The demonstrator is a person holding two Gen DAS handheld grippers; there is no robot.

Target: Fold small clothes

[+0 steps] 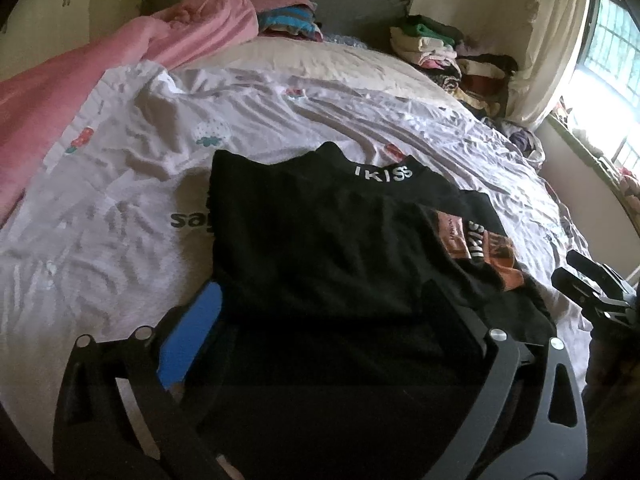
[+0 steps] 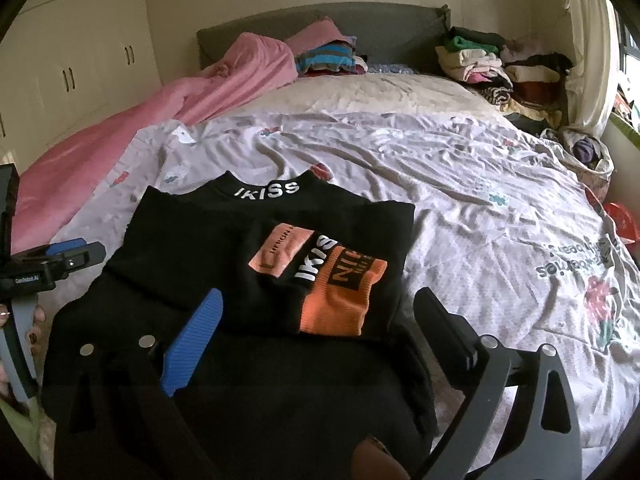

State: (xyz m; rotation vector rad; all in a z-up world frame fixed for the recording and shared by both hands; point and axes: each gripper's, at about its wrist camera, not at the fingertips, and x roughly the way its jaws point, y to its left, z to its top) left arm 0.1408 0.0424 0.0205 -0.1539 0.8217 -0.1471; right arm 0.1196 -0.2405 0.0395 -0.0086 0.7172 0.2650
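The black top [image 2: 248,280] lies on the bed sheet [image 2: 460,200], partly folded, with its orange patch on top and its collar toward the grey headboard [image 2: 380,28]. The left gripper [image 1: 320,320] and right gripper [image 2: 320,328] are both wide open, holding nothing. I think it needs one more fold, then goes on the clothes pile [image 2: 500,68] by the headboard.

Both wrist cameras sit low and close over the near edge of the bed [image 1: 360,92], angled downward toward the headboard [image 2: 360,28]. The left view looks from the left side, the right view from the right. They share the black top [image 1: 320,240] [image 2: 224,248], sheet, pink blanket [image 2: 120,128] and far clothes piles.
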